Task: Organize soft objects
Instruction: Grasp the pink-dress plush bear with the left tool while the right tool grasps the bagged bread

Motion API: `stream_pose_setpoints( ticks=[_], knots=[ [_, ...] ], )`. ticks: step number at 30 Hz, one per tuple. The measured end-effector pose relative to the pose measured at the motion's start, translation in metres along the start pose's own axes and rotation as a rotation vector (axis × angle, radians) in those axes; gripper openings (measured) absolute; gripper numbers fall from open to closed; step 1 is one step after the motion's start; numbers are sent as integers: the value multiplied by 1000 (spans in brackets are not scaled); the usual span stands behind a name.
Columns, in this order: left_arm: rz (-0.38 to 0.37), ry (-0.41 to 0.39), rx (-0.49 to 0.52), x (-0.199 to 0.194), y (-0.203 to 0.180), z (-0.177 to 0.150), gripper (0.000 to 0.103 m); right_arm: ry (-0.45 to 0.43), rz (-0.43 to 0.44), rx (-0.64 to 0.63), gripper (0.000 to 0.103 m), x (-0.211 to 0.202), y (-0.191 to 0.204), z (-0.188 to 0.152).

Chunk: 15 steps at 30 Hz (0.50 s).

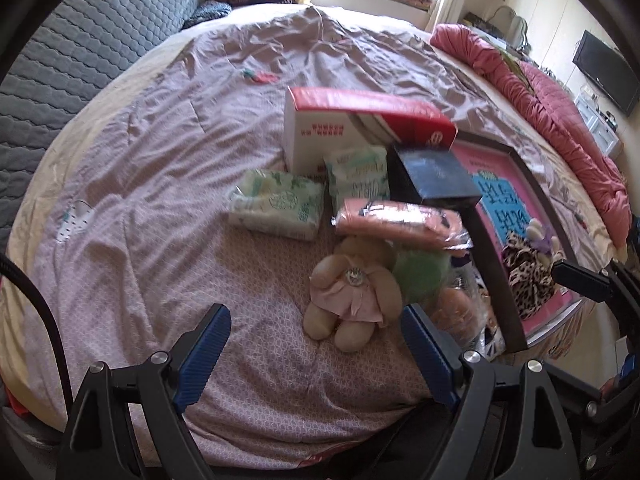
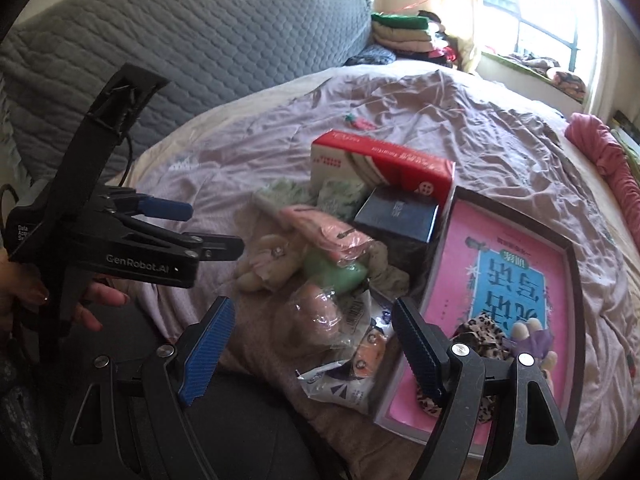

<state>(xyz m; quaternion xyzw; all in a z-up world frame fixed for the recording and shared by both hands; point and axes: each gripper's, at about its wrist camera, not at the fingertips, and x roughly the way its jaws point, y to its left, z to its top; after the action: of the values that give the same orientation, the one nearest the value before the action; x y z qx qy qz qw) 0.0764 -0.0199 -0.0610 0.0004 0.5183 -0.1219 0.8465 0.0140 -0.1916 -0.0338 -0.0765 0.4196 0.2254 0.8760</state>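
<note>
Two grippers are hovering over the bed (image 1: 140,160), both with fingers spread wide, gripping nothing. Left gripper (image 1: 316,344) is pointing at the beige plush doll (image 1: 352,296), lying beside a green soft toy (image 1: 420,272) and under a pink packet (image 1: 400,220). Right gripper (image 2: 314,340) is hanging above a bagged plush (image 2: 320,316), just beside the tray (image 2: 576,280) holding a leopard-print cloth (image 2: 486,330).

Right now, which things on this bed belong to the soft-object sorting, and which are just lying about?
Job:
beige plush doll
leopard-print fabric
pink soft pack
green tissue packs
tray

Lying about:
red-and-white box
dark box
folded clothes pile
pink duvet
</note>
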Motion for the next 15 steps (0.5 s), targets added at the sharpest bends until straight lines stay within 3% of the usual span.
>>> stream_pose_setpoints(
  ticks=[15],
  knots=[
    [-32,80,-31,53,9,5,86,95,43,-92,82,53,10,-4]
  ],
)
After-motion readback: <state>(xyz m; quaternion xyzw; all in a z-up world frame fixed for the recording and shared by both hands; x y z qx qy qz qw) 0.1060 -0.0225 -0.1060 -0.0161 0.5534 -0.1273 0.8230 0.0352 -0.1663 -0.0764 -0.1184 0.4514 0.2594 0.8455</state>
